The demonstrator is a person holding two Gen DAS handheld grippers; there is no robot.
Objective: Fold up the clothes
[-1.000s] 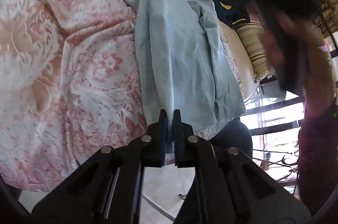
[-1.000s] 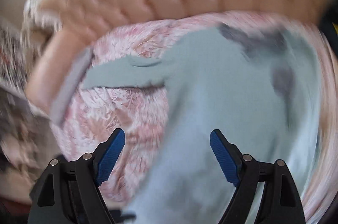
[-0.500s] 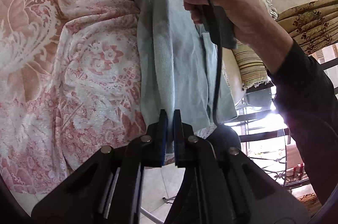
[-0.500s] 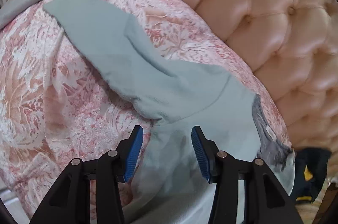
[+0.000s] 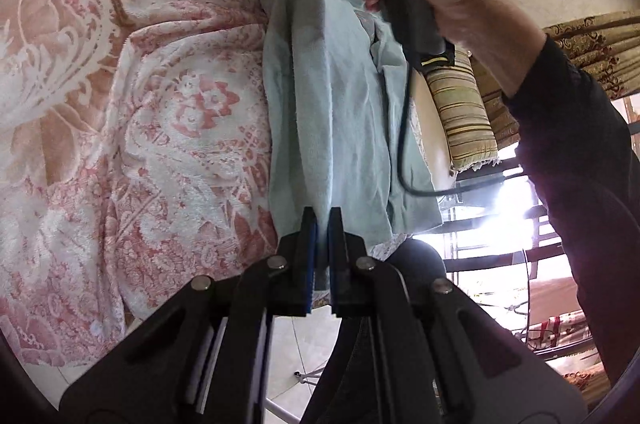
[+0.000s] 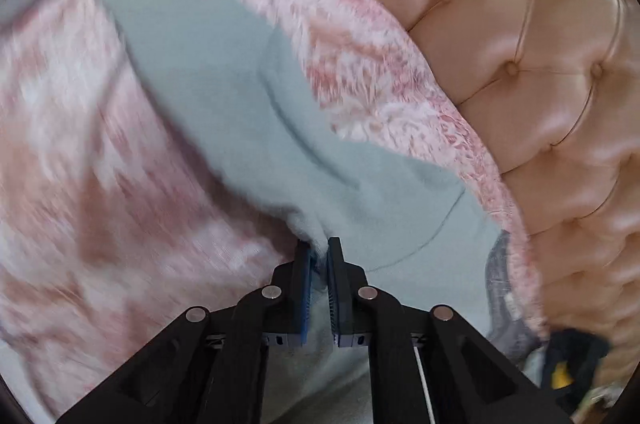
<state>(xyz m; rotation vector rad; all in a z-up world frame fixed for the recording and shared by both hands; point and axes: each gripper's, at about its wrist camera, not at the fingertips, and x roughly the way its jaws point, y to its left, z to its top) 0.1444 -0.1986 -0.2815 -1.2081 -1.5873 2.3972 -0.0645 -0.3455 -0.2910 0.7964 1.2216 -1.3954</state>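
1. The pale blue-green top (image 5: 340, 95) lies spread on the pink patterned blanket (image 5: 132, 127), running straight ahead of the left hand-held gripper (image 5: 322, 220), which is clamped on its near hem.
2. The right hand-held gripper (image 6: 319, 248) is closed on a pinch of the same top near the armpit; the sleeve (image 6: 192, 47) stretches away ahead and to its left.
3. Judged step: carry the sleeve side over the body. Keep both pinches firm and lift them together so the fold line runs straight from hem to shoulder.
4. Lay the cloth down before letting go, or it may bunch.
5. Beyond the right hand-held gripper, to its right, rises the tufted headboard (image 6: 532, 63); a striped cushion (image 5: 460, 111) sits right of the left one.
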